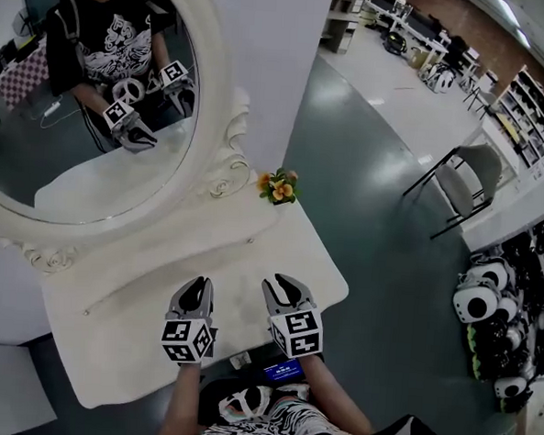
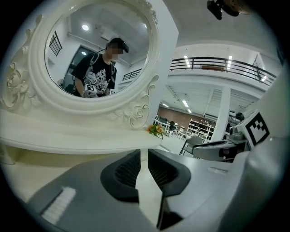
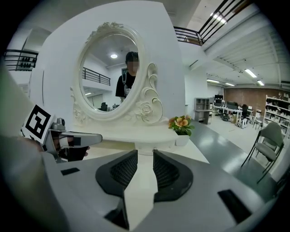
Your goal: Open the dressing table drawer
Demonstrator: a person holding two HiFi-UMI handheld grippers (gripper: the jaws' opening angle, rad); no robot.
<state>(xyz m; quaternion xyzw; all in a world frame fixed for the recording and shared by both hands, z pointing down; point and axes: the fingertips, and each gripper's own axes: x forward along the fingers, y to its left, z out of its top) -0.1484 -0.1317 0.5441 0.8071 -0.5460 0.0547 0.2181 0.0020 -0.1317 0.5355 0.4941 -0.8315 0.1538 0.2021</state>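
The white dressing table (image 1: 251, 257) with its oval mirror (image 1: 87, 90) fills the left of the head view. Its drawer front does not show in any view. My left gripper (image 1: 194, 292) and right gripper (image 1: 284, 286) hover side by side over the tabletop's near part and point toward the mirror. In the left gripper view the jaws of my left gripper (image 2: 143, 156) stand a little apart with only tabletop between them. The right gripper view shows my right gripper (image 3: 145, 156) the same way, open and holding nothing. Each gripper also appears at the edge of the other's view.
A small pot of orange flowers (image 1: 278, 187) stands at the table's far right corner, beside the carved mirror frame (image 1: 227, 168). A raised shelf (image 1: 160, 242) runs under the mirror. On the floor to the right are a grey chair (image 1: 467, 183) and several black-and-white helmets (image 1: 488, 299).
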